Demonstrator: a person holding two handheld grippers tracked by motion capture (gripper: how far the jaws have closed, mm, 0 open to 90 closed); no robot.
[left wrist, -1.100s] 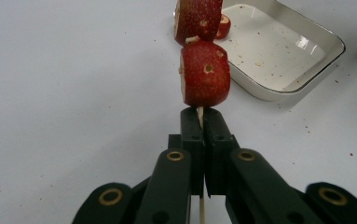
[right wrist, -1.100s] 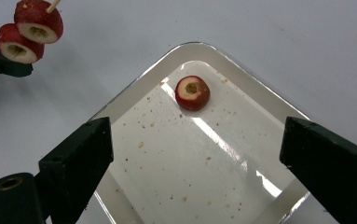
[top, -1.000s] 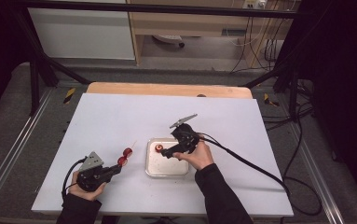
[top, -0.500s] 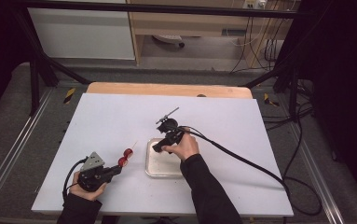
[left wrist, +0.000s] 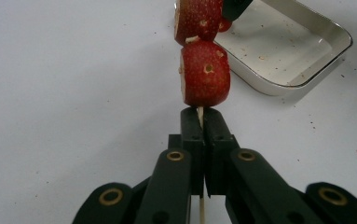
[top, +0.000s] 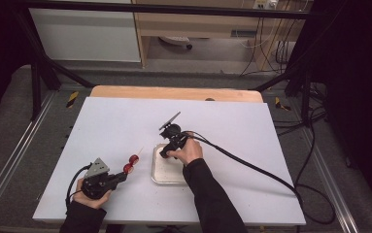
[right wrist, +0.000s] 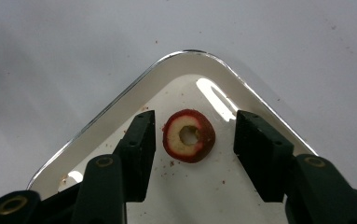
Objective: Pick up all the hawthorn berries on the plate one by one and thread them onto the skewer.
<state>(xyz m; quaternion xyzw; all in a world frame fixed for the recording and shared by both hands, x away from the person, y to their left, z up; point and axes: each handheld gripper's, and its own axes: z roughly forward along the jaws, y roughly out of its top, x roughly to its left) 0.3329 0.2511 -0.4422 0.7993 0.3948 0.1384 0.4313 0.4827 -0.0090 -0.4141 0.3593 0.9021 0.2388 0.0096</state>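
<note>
While the left gripper [left wrist: 203, 122] clamps the skewer [left wrist: 199, 114], the right gripper [right wrist: 192, 140] (angled down) has been closing around the slice [right wrist: 188, 136]; untouched.

A: What's the surface [top: 232, 126]?
B: White sheet over a wooden top, wood edge showing at the far side. Speckled with red crumbs.
A: Anything directly on it?
B: One tray [top: 160, 175], shallow, metal, near the middle.

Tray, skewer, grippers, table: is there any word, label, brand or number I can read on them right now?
None: no readable text in any view.
Tray: plain white, no marking.
Fruit pieces on the skewer: no label.
Fruit ring in the tray: no label.
Left gripper and right gripper: black jaws, no print.
Table: no writing.
</note>
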